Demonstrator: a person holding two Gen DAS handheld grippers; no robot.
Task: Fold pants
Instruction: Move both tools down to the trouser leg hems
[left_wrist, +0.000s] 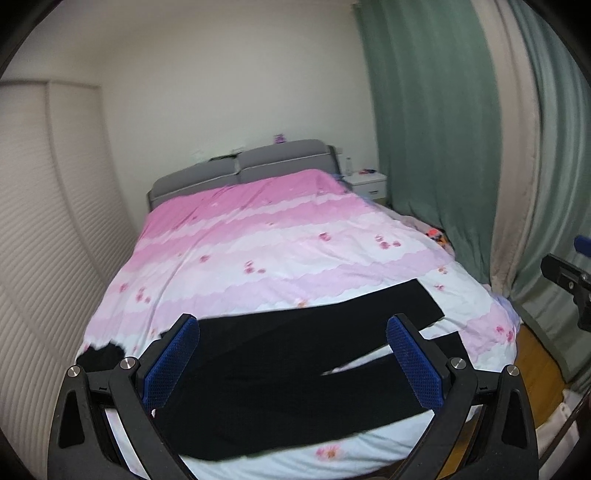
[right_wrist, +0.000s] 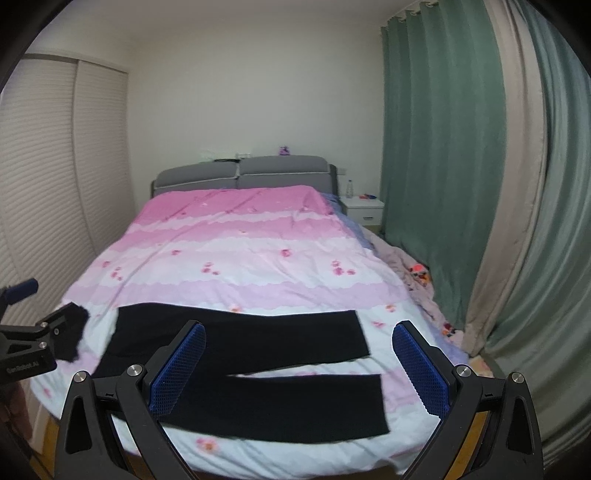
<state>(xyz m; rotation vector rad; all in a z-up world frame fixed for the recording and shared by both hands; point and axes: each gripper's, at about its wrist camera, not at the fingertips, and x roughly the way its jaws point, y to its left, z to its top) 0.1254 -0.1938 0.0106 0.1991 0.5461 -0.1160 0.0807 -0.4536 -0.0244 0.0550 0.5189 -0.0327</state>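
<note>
Apparently nothing is folded yet: black pants (right_wrist: 243, 365) are lying flat across the bed (right_wrist: 236, 258) foot, legs pointing toward three o'clock. Left gripper (left_wrist: 295, 365) and right gripper (right_wrist: 299, 369) are hovering wide open, empty. Next comes gripping one leg's edge.

Both wrist views look from the foot of the bed (left_wrist: 258, 236) toward its headboard (right_wrist: 243, 173).

Black pants (right_wrist: 258, 365) spread flat across near end of bed.

Plain dark fabric, unfolded, lying crosswise: waist toward left, both legs reaching right. Legs parted in narrow V, far leg angled slightly away, near leg close to bed's near edge. Cuffs squared off, apart from each other.
</note>
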